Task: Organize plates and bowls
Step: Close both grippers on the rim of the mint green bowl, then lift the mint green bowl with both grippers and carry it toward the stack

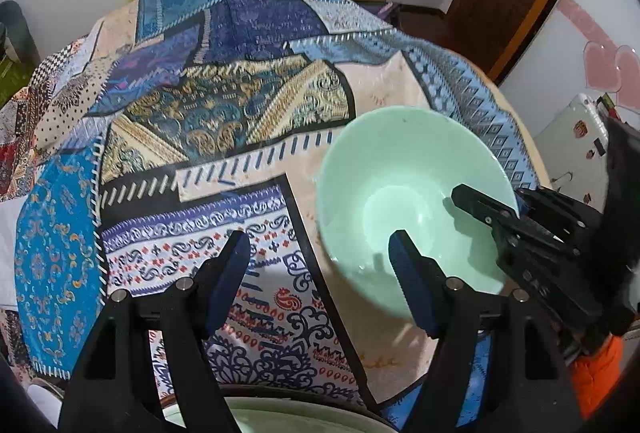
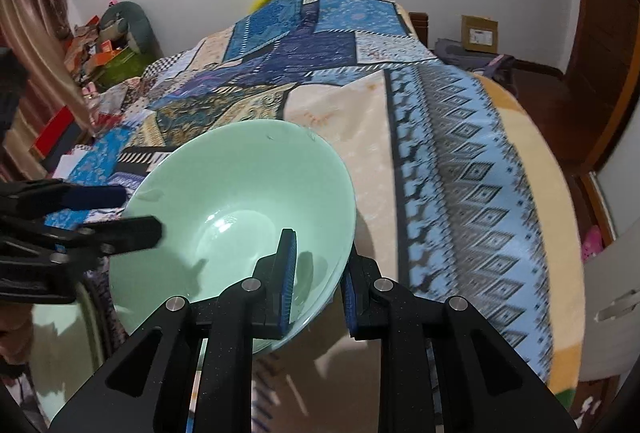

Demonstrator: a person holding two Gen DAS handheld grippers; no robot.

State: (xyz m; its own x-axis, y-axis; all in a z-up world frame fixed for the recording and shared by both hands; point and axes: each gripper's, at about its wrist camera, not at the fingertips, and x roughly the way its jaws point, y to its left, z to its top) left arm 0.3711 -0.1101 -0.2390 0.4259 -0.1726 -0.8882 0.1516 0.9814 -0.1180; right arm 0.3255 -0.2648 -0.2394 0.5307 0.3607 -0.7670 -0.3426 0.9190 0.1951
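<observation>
Over the bed (image 2: 460,161), the green bowl's (image 2: 240,193) near rim is pinched by the right claw (image 2: 320,285), while the left claw (image 1: 320,273), half open and empty, is held beside it.

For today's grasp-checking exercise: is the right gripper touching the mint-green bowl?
Touching. In the right wrist view the right gripper is shut on the mint-green bowl, one pad inside its near rim and one outside.
</observation>
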